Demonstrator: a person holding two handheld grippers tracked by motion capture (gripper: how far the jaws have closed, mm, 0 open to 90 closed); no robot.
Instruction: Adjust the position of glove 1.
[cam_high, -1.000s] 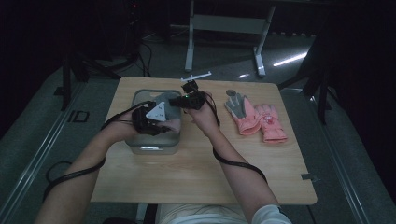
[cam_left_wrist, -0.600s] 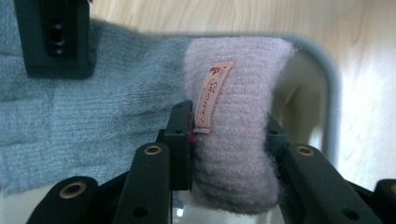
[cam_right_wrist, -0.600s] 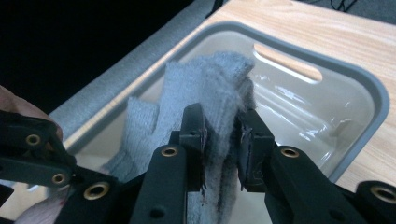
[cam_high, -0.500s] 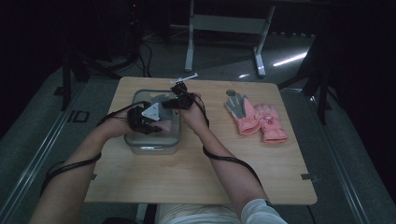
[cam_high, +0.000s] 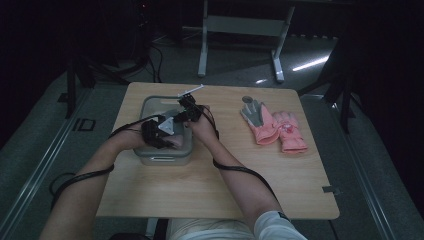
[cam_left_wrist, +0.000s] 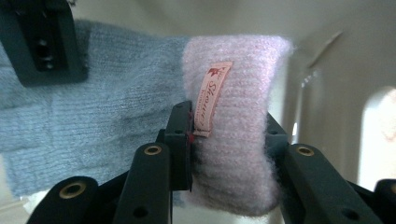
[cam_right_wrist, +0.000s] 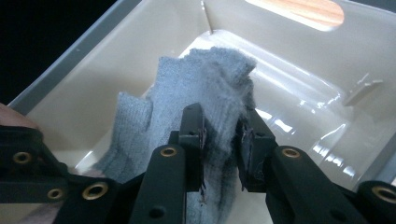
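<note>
A knitted glove, grey-blue with a pink cuff and a small label, hangs stretched between my two grippers inside a pale grey bin. My left gripper is shut on the pink cuff. My right gripper is shut on the glove's grey finger end, low over the bin's glossy floor. In the high view both grippers, left and right, sit close together over the bin. One right jaw shows at the top left of the left gripper view.
The bin stands at the left of a wooden table. A pair of pink gloves, one showing a grey palm, lies at the table's right. A dark floor with table legs lies beyond.
Both hands have sunk and shifted left with the glove held between them, from above the bin's right edge down into the bin.
</note>
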